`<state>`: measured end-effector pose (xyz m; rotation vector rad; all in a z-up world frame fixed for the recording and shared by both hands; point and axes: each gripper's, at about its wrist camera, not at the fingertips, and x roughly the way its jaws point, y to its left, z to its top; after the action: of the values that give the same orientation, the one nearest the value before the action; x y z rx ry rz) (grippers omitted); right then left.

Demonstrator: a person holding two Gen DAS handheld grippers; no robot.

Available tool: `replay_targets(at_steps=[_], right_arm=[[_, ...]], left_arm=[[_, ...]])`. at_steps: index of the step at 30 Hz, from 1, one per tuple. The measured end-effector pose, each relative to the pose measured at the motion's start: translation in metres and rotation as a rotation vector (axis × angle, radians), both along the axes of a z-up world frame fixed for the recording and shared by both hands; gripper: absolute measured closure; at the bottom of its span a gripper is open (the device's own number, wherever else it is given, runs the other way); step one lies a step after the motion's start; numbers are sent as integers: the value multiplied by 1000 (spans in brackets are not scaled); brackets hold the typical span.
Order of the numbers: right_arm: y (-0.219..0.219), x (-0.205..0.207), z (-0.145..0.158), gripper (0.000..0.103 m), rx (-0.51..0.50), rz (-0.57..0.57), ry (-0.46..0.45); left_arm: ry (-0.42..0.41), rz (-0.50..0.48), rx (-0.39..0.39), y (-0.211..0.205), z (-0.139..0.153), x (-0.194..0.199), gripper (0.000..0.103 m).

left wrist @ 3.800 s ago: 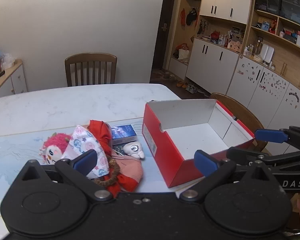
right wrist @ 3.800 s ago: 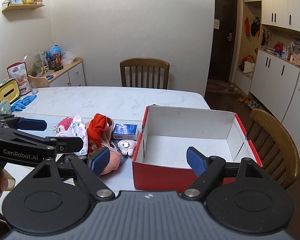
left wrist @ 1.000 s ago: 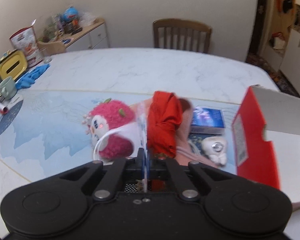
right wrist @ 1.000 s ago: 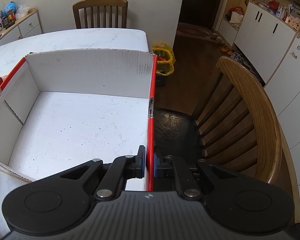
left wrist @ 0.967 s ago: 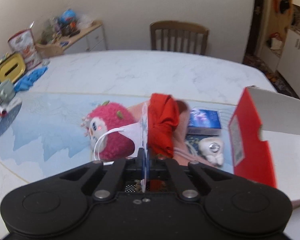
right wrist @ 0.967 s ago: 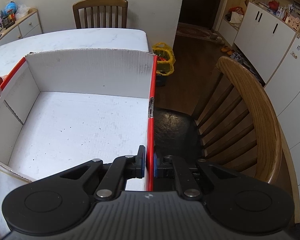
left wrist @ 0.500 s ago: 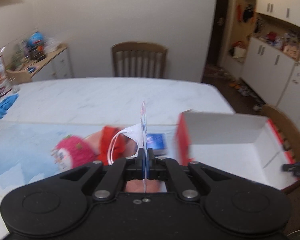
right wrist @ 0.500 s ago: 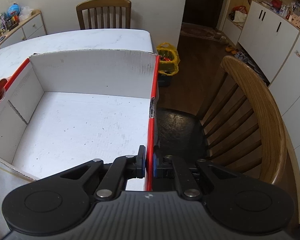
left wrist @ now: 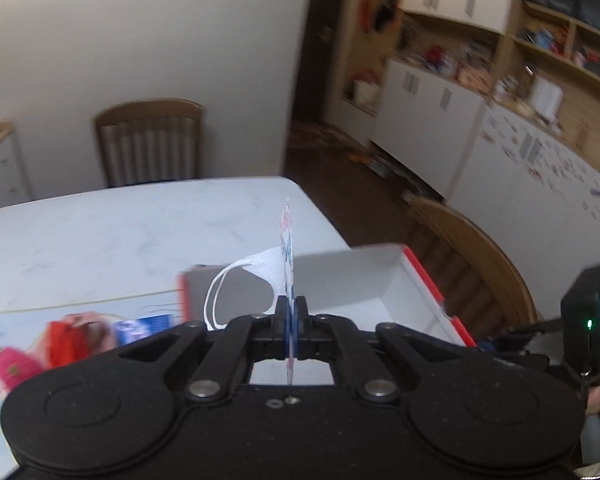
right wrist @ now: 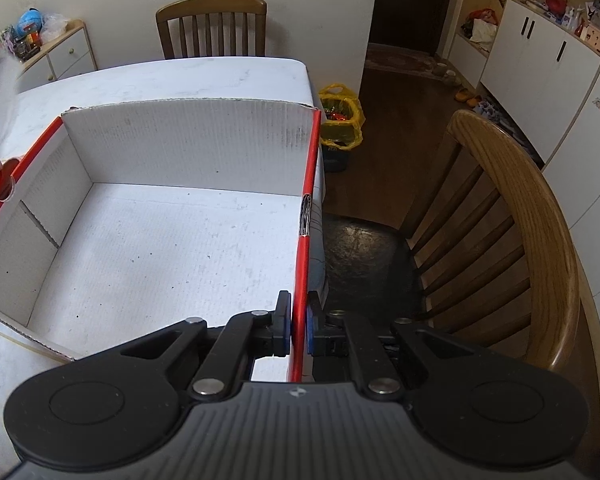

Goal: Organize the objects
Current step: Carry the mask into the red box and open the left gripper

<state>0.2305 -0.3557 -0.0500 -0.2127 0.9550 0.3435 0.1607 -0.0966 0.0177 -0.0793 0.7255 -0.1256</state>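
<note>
Item 1, left gripper [left wrist: 291,322]: jaws pinched flat on a face mask [left wrist: 286,248], held edge-on and upright so the printed panel stands above the pads and the white ear loop [left wrist: 220,292] dangles clear to one side. Held aloft over the near part of the box [left wrist: 380,272], presumably so the mask can drop inside without dragging on a wall

Item 2, right gripper [right wrist: 299,326]: jaws clamped on the red right-hand wall of the box [right wrist: 308,184], one pad inside, one outside. Likely purpose: to steady a light cardboard box that sits at the table [right wrist: 180,76] edge, beside a chair [right wrist: 540,216]

Item 3, box interior: white, nothing in it yet

Item 4, loose goods on the table, left of the box, seen blurred in the left view: pink plush [left wrist: 8,368], red cloth [left wrist: 70,340], small blue pack [left wrist: 146,328]. Judged to be next in line for the box; they lie close together, well apart from the mask

Item 5, stage: first object in transit, release not yet made. Risk noted: the ear loop may snag on the box rim or a pad when the jaws part
</note>
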Motion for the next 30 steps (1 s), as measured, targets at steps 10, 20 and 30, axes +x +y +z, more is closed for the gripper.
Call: replay_targets(at_steps=[10,20,30], right_arm=[[3,2,0,96,-20,-7,4],[5,2,1,96,-18,-14,8],[3,3,1,96,-10,-20,15]], left_arm=[[98,-172,136,-59,-56,47,103],[215,-238,151,-80,-101,73,103],[397,-273,34,-80,-130,91,97]])
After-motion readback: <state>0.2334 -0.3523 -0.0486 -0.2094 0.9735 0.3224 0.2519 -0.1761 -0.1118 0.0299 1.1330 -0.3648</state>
